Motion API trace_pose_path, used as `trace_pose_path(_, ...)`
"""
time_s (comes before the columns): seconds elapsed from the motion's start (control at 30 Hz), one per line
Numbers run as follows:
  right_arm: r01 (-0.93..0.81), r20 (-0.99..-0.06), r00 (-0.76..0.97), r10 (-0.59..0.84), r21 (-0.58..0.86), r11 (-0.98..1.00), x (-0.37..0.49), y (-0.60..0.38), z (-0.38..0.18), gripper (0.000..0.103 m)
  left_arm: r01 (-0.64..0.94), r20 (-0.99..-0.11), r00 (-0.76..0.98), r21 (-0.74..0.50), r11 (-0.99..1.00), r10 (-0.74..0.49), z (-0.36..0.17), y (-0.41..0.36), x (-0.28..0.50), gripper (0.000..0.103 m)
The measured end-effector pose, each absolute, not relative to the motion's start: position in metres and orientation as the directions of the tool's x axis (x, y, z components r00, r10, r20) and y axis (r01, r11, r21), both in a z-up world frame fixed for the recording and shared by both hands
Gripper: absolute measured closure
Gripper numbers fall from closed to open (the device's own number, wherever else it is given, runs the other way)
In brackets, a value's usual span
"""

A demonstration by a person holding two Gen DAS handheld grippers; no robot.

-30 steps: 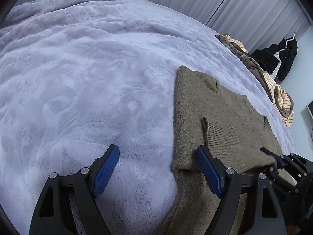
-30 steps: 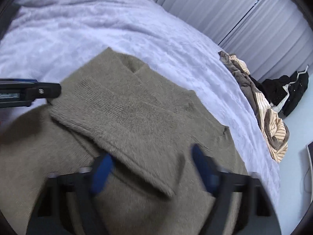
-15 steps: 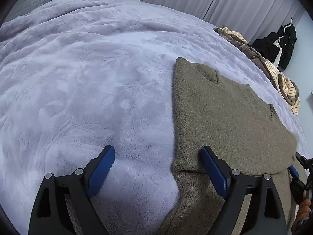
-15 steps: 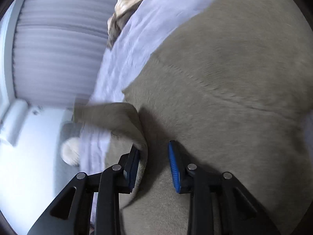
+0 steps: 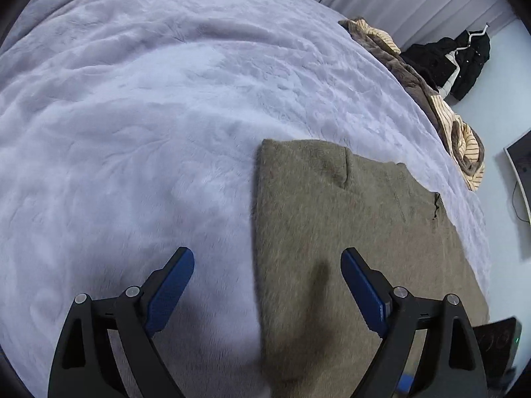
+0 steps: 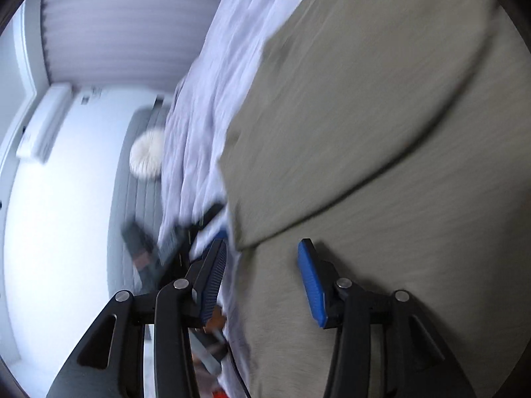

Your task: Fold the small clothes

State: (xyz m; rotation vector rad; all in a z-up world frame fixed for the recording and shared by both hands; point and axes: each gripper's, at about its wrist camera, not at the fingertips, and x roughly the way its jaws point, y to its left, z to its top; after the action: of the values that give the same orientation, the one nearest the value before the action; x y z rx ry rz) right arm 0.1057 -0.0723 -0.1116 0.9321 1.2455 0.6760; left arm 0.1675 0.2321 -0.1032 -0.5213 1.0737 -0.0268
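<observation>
A lavender plush blanket (image 5: 139,106) covered the bed. Grey pleated curtains (image 5: 415,3) hung behind it. A black jacket (image 5: 464,56) hung against the pale wall (image 5: 497,99), and a white air conditioner (image 6: 43,122) was mounted near the ceiling.

Black linkage arms, silver screws, ribbed blue fingers (image 5: 169,288)

Soft, even, cool light fills both views, without glare. Both fisheye pictures bend strongly toward dark, vignetted corners. In the left wrist view the pale lilac plush bedspread (image 5: 139,106) is sharp at upper left, while the olive-brown knitted sweater (image 5: 348,232) smears at lower centre and carries a small dark shadow. The right wrist view is streaked with motion blur throughout, sideways-tilted, and brightest at the white wall (image 6: 66,182) on the left.
</observation>
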Motion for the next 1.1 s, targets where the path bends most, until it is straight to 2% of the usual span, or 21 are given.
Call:
trace_pose_path(0.07,0.052,-0.474,0.197,0.858,0.879,0.474,0.108,-0.038,-0.119,0.053,-0.212,-0.846,0.449,-0.415,0.885,-0.289,-0.108,0.232,0.187,0.017)
trace_pose_path(0.1,0.052,-0.476,0.202,0.856,0.878,0.476,0.112,-0.025,-0.122,0.053,-0.203,-0.854,0.437,-0.400,0.894,-0.283,-0.109,0.231,0.192,0.032)
trace_pose_path(0.13,0.054,-0.484,0.212,0.849,0.873,0.484,0.113,-0.016,-0.125,0.054,-0.188,-0.867,0.423,-0.369,0.910,-0.264,-0.110,0.229,0.196,0.041)
trace_pose_path(0.17,0.059,-0.495,0.229,0.838,0.866,0.496,0.116,-0.008,-0.128,0.054,-0.168,-0.872,0.416,-0.353,0.921,-0.258,-0.110,0.228,0.198,0.058)
trace_pose_path(0.2,0.063,-0.501,0.244,0.830,0.862,0.502,0.116,-0.003,-0.130,0.056,-0.146,-0.865,0.419,-0.364,0.920,-0.276,-0.110,0.228,0.199,0.081)
trace_pose_path(0.23,0.071,-0.504,0.260,0.823,0.861,0.504,0.118,0.002,-0.132,0.068,-0.125,-0.851,0.416,-0.404,0.906,-0.322,-0.110,0.231,0.200,0.089)
trace_pose_path(0.3,0.099,-0.488,0.256,0.834,0.872,0.480,0.121,0.012,-0.135,0.097,-0.119,-0.841,0.426,-0.417,0.901,-0.334,-0.105,0.237,0.200,0.090)
trace_pose_path(0.43,0.067,-0.427,0.267,0.864,0.902,0.426,0.127,0.032,-0.133,0.097,-0.091,-0.856,0.440,-0.344,0.935,-0.272,-0.104,0.243,0.204,0.090)
trace_pose_path(0.53,0.081,-0.488,0.237,0.840,0.872,0.483,0.123,0.043,-0.150,0.097,-0.100,-0.853,0.443,-0.353,0.930,-0.276,-0.109,0.248,0.202,0.090)
trace_pose_path(0.6,0.077,-0.496,0.208,0.843,0.868,0.491,0.117,0.038,-0.152,0.096,-0.105,-0.850,0.458,-0.343,0.933,-0.261,-0.105,0.250,0.198,0.090)
trace_pose_path(0.7,-0.027,-0.565,0.153,0.811,0.817,0.575,0.109,0.016,-0.127,0.086,-0.106,-0.847,0.481,-0.314,0.943,-0.228,-0.100,0.250,0.192,0.090)
trace_pose_path(0.77,-0.058,-0.614,0.249,0.749,0.762,0.645,0.101,-0.028,-0.104,0.062,-0.110,-0.847,0.486,-0.303,0.947,-0.215,-0.100,0.249,0.190,0.090)
trace_pose_path(0.8,-0.039,-0.622,0.308,0.720,0.748,0.663,0.098,-0.055,-0.097,0.044,-0.113,-0.847,0.488,-0.298,0.948,-0.208,-0.101,0.248,0.189,0.090)
trace_pose_path(0.97,0.223,-0.691,0.546,0.475,0.666,0.712,0.093,-0.194,-0.079,0.043,-0.139,-0.850,0.502,-0.265,0.954,-0.162,-0.102,0.240,0.188,0.090)
trace_pose_path(1.07,0.349,-0.689,0.560,0.459,0.699,0.624,0.105,-0.236,-0.095,0.043,-0.156,-0.854,0.499,-0.256,0.954,-0.147,-0.101,0.237,0.189,0.090)
trace_pose_path(1.1,0.360,-0.687,0.560,0.463,0.706,0.610,0.112,-0.241,-0.098,0.048,-0.159,-0.856,0.498,-0.249,0.955,-0.141,-0.101,0.236,0.189,0.090)
